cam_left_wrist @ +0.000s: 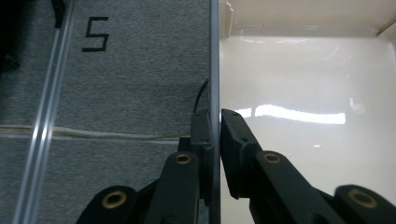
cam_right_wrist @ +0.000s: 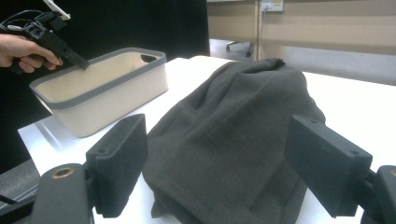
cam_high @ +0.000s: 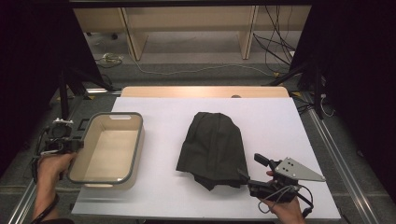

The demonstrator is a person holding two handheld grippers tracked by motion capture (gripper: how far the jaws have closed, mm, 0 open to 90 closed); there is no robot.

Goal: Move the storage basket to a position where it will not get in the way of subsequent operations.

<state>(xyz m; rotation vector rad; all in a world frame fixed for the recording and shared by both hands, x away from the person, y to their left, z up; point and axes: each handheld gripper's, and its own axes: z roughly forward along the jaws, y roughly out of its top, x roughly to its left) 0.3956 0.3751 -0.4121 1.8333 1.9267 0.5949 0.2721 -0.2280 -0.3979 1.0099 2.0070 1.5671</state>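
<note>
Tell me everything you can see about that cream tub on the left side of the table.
The tub is a rectangular, open-topped bin, cream with a grey rim and a handle cut-out in its far end wall. It looks like glossy plastic and is empty inside. It rests tilted on the white table, overhanging the left edge. The left gripper is clamped on the rim of its left side, one jaw inside and one outside. The dark folded cloth lies apart from it.

White table [cam_high: 275, 121], mid-frame, pale wood strip along its far edge. Cream bin [cam_high: 110, 148] with grey rim at left, overhanging the left edge. Dark cloth [cam_high: 212, 149], crumpled heap, centre to lower right. Both well apart.
</note>
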